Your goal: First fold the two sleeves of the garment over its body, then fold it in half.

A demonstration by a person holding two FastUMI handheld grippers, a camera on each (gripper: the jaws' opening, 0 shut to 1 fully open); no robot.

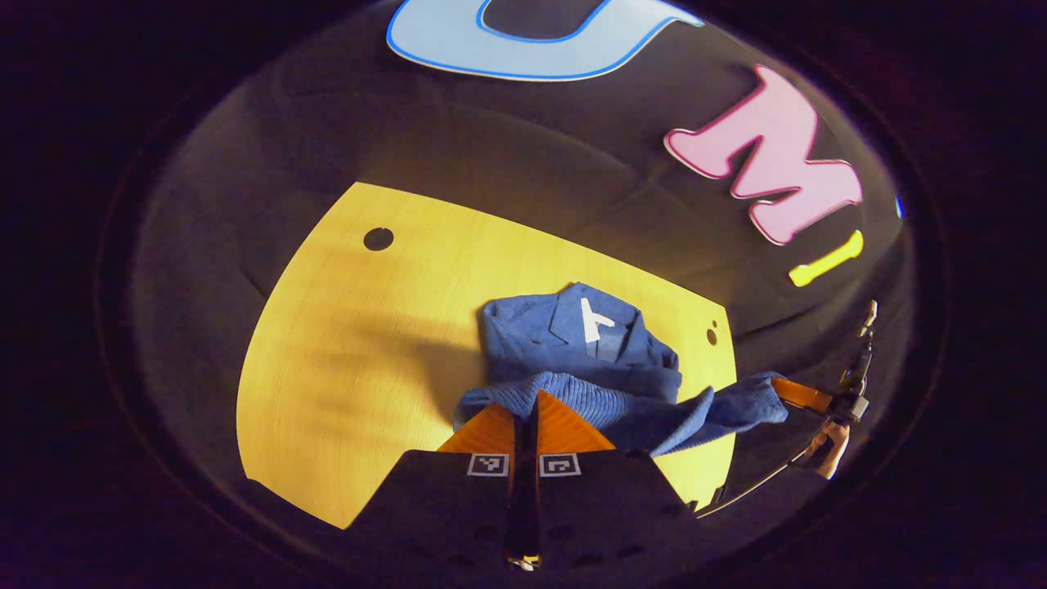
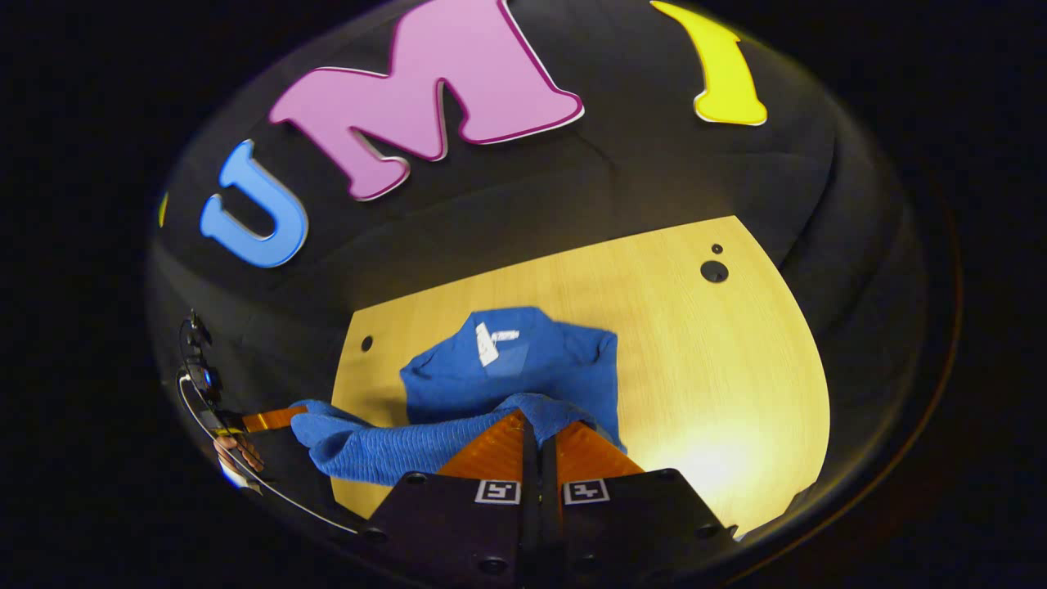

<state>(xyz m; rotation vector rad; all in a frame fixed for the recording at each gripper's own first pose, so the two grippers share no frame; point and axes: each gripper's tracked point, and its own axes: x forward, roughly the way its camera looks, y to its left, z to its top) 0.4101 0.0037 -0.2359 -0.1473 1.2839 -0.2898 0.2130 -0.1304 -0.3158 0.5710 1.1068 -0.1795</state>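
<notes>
Blue garment (image 1: 572, 360) in both claws

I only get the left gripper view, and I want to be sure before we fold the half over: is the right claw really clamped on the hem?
Observer: Yes. In the right gripper view the right claw has its fingers closed together, with the hem of the blue garment bunched over their tips.
Operator: How does my own end look from outside?
Observer: The left claw sits far left in that view, with the hem's corner gathered at its tip.
Operator: Anything else near it?
Observer: A hand holds that gripper just below the claw.
</notes>
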